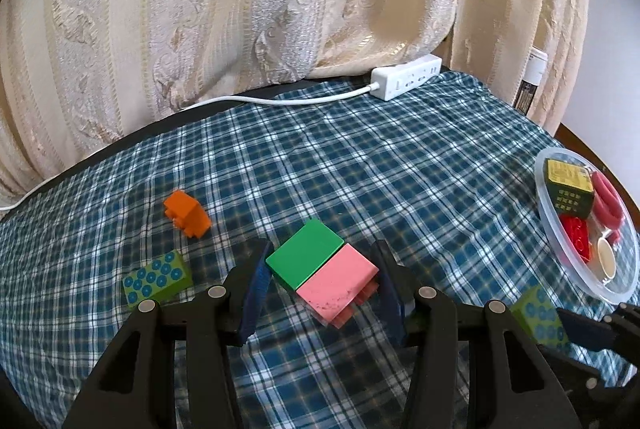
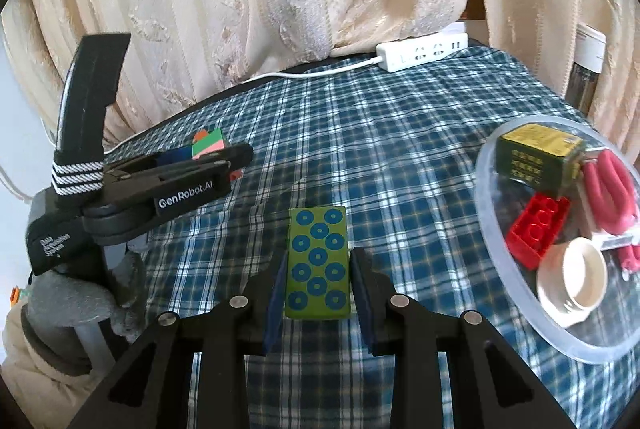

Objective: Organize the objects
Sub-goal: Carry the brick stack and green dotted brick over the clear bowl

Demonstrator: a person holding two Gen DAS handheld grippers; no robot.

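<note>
My left gripper (image 1: 320, 281) is open around a green and pink block pair (image 1: 322, 267) lying on the plaid cloth; the jaws stand apart from its sides. An orange block (image 1: 187, 214) and a green block with blue dots (image 1: 157, 279) lie to its left. My right gripper (image 2: 318, 287) has its jaws close on both sides of another green dotted block (image 2: 319, 262), which also shows in the left wrist view (image 1: 538, 313). Whether the pads press it is unclear. The left gripper also shows in the right wrist view (image 2: 188, 169).
A clear plastic bowl (image 2: 504, 281) at the right holds a red brick (image 2: 538, 229), a yellow-green box (image 2: 538, 155), red looped items (image 2: 610, 189) and a white cup (image 2: 572, 279). A white power strip (image 2: 424, 51) and cable lie by the curtain at the back.
</note>
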